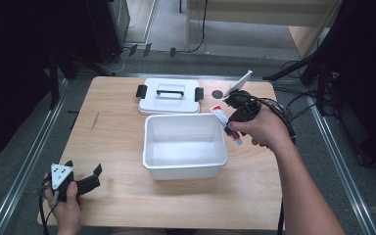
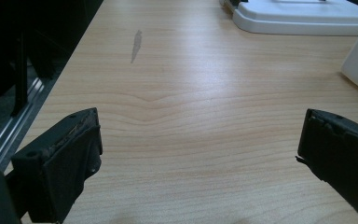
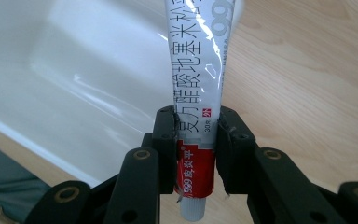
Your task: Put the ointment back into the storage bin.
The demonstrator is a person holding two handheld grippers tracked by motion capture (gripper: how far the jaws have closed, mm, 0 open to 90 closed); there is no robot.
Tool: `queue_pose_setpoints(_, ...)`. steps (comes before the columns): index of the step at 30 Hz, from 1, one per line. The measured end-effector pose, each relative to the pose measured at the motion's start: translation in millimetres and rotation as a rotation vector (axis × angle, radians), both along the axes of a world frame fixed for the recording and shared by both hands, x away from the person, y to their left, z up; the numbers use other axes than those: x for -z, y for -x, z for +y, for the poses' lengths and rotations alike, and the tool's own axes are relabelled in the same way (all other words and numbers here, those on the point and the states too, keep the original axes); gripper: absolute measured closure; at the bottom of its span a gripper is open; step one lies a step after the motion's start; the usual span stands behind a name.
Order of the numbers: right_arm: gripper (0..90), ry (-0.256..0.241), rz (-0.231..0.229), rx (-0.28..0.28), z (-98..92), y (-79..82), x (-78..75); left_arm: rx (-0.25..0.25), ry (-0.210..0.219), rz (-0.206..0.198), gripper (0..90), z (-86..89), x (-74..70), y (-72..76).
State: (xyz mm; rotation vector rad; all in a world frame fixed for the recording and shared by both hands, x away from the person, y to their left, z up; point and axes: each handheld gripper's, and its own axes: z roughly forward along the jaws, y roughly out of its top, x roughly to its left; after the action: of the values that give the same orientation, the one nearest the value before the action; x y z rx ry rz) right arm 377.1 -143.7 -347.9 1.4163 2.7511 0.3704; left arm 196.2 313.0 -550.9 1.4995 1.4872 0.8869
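Right gripper (image 1: 231,119) clamps the ointment tube (image 1: 223,120) w/ its long axis slanting over the bin (image 1: 185,169)'s right rim; bin opening lies just left. Left gripper (image 1: 92,177) rests open, near-left corner, well apart.

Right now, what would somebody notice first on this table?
Probably the big white tub in the middle of the wooden table, open and empty. At its right rim, the right gripper pinches a white and red tube. The tub's lid lies behind it.
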Motion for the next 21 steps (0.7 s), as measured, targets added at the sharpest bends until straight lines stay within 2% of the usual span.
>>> queue_pose_setpoints(2, 72.3, -0.016, -0.009, -0.057, 6.6, 1.1, 0.8, 0.0, 0.001, 0.0, 0.1, 0.0, 0.0, -0.1)
queue_pose_setpoints(5, 72.2, -0.05, -0.04, -0.278, 18.0, 5.8, 5.1, 0.0, 0.001, 0.001, 0.1, 0.0, 0.0, -0.1)
queue_pose_setpoints(7, 72.1, -0.049, -0.053, -0.413, 24.5, 10.0, 9.2, 0.0, 0.001, 0.001, 0.1, 0.0, 0.0, -0.1)
queue_pose_setpoints(11, 72.2, -0.039, -0.09, -0.603, 34.9, 18.2, 16.8, 0.002, -0.001, 0.002, 0.1, -0.1, 0.0, 0.0)
queue_pose_setpoints(14, 72.2, -0.049, -0.119, -0.69, 38.4, 22.0, 19.7, 0.001, -0.001, 0.002, 0.1, -0.1, 0.0, 0.0)
queue_pose_setpoints(17, 72.2, -0.023, -0.154, -0.77, 40.5, 24.5, 23.2, 0.002, -0.001, 0.003, 0.1, 0.0, 0.0, 0.0)
queue_pose_setpoints(21, 72.1, 0.007, -0.171, -0.864, 42.7, 27.9, 30.5, 0.001, -0.003, 0.002, 0.1, -0.1, 0.1, -0.1)
